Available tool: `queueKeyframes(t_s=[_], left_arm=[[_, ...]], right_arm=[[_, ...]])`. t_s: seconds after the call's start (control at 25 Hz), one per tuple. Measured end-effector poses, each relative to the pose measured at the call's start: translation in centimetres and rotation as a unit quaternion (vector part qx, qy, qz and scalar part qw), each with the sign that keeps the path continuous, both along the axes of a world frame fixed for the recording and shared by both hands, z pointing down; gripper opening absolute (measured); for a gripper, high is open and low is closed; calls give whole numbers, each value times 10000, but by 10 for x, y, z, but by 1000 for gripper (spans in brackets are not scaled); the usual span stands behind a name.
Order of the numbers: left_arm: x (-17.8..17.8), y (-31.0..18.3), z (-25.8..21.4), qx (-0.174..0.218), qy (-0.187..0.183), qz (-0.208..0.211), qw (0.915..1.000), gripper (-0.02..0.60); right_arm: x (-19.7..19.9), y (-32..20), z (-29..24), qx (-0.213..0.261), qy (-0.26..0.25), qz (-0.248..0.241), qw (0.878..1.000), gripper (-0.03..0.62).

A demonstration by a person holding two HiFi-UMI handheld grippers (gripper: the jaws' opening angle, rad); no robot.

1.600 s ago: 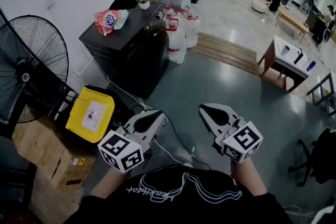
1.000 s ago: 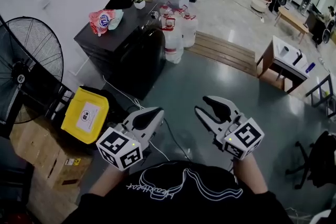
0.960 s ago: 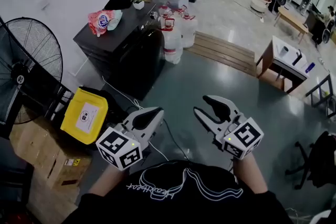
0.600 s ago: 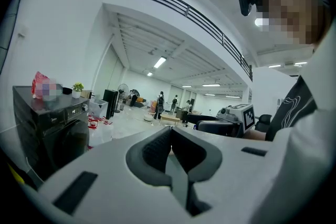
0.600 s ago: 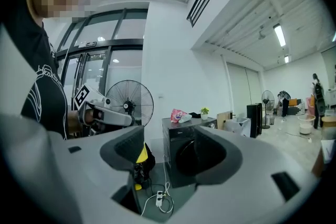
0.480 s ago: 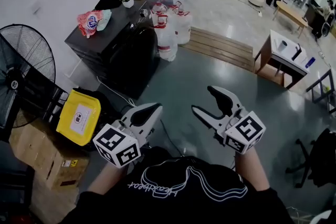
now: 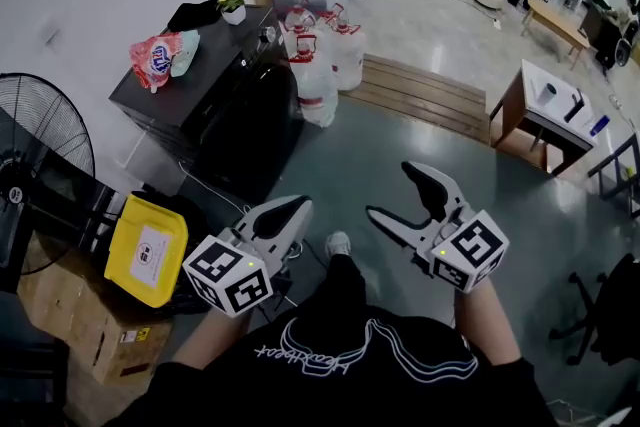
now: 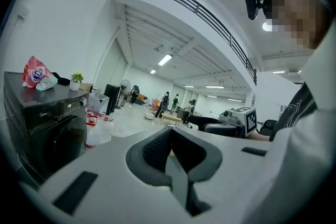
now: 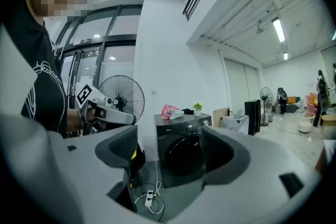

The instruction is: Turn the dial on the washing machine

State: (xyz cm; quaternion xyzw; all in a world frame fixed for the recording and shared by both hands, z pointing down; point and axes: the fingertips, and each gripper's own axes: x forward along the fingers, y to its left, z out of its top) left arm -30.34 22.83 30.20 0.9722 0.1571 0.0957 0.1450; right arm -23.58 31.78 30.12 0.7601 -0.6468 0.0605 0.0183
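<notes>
The black front-loading washing machine point(image 7: 215, 105) stands by the white wall, well ahead of both grippers. Its dial point(image 9: 206, 123) sits at the right end of the control strip and also shows as the dial point(image 8: 84, 101) in the left gripper view. My right gripper point(image 7: 390, 192) is held at waist height, its jaws opening wide with nothing between them; through the right gripper point(image 9: 169, 152) I see the machine's door point(image 9: 184, 152). My left gripper point(image 7: 290, 210) hangs beside it, shut and empty, jaws meeting in the left gripper point(image 8: 169, 136) view.
A snack bag point(image 7: 155, 55) and a potted plant point(image 7: 232, 3) lie on the machine. Water jugs point(image 7: 325, 55) and a wooden pallet point(image 7: 430, 95) stand to its right. A fan point(image 7: 40, 165), a yellow box point(image 7: 145, 250), a cardboard box point(image 7: 80, 335) and a power strip point(image 9: 149, 199) are left.
The right gripper's jaws have spread from nearly shut to wide apart. The view has shifted forward a little and a foot now shows on the floor. The left gripper stays shut.
</notes>
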Motion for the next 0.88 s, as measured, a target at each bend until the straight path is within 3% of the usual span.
queueKeyframes(t_s=[0.52, 0.68, 0.88], left_arm=[[218, -173, 22, -354, -208, -578, 9975, 6], [261, -218, 29, -412, -259, -873, 9950, 6], [282, -261, 35, -330, -312, -1299, 9905, 6]], right_arm=[[214, -176, 9, -41, -109, -313, 9994, 439], [255, -224, 17, -65, -158, -546, 9984, 434], [289, -268, 24, -255, -68, -859, 9960, 428]])
